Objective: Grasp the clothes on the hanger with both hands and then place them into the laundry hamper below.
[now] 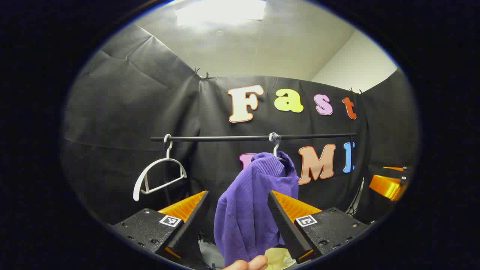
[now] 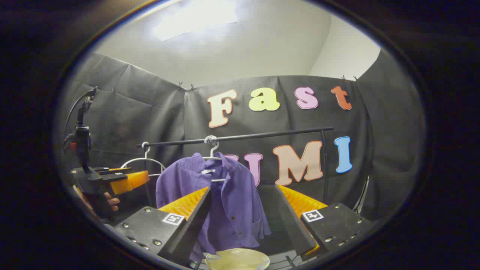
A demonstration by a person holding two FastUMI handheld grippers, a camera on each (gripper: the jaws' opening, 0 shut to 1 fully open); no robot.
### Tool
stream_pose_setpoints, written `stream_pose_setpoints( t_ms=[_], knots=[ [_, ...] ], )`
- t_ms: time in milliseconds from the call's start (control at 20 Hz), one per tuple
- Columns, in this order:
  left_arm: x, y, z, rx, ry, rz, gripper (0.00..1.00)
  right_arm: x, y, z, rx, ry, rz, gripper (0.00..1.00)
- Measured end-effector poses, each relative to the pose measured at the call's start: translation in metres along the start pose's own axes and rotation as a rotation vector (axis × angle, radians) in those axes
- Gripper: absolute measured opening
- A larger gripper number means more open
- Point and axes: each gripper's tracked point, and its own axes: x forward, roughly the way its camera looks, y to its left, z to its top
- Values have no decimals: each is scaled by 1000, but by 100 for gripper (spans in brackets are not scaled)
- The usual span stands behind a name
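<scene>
Purple shirt (image 1: 251, 202) on a white hanger (image 1: 276, 150), hooked over a black rail (image 1: 255, 138) that crosses the middle of the left gripper view; draped low and bunched toward centre-bottom of that frame, so likely hanging off one shoulder of the hanger. Seen again in the right gripper view (image 2: 225, 195), centre-left, collar up and front open, with buttons facing the camera, still fully on its hanger (image 2: 212, 153). A second hanger, bare and white (image 1: 157, 178), left of centre on the same rail, tilted; no garment on it. Left gripper (image 1: 238, 213) spread wide at frame bottom, fingers framing the shirt's lower half but not pressing it, apparently lined up for a grab at the fabric. Same gripper visible at the far left edge of the right gripper view (image 2: 120, 180), held in a hand (image 2: 108, 202), beside the shirt rather than on it. Right gripper (image 2: 243, 210) also wide open at the bottom of its own view, fingers either side of the shirt's right half, nothing between them yet. Pale yellowish rim of the hamper (image 2: 237, 258) at bottom centre, directly under the garment, placed so that a lifted-off shirt can go straight down. Both claws aimed forward at the cloth, well short of contact by the look of it. Judged as the approach stage: grasp not yet made, shirt not yet off the rail.
</scene>
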Motion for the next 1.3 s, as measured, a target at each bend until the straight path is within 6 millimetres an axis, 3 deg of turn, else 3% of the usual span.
stream_pose_setpoints(
  t_ms=[500, 750, 950, 1050, 1150, 1300],
  knots=[
    [7, -3, 0, 7, -7, -6, 92, 14, 9, 2, 24, 10, 45, 98],
    [15, -18, -15, 16, 12, -4, 92, 24, 17, -8, 76, 46, 125, 98],
    [27, -44, -40, 10, 33, 2, 95, 48, -16, -17, 2, 5, 26, 100],
    [35, -54, -50, 10, 40, 11, 92, 62, -30, -22, -74, -16, -21, 98],
    [41, -63, -63, 17, 46, 15, 92, 75, -31, -28, -140, -33, -19, 98],
    [52, -64, -79, 32, 45, 58, 92, 97, -21, -58, -180, -4, 44, 93]
  ],
)
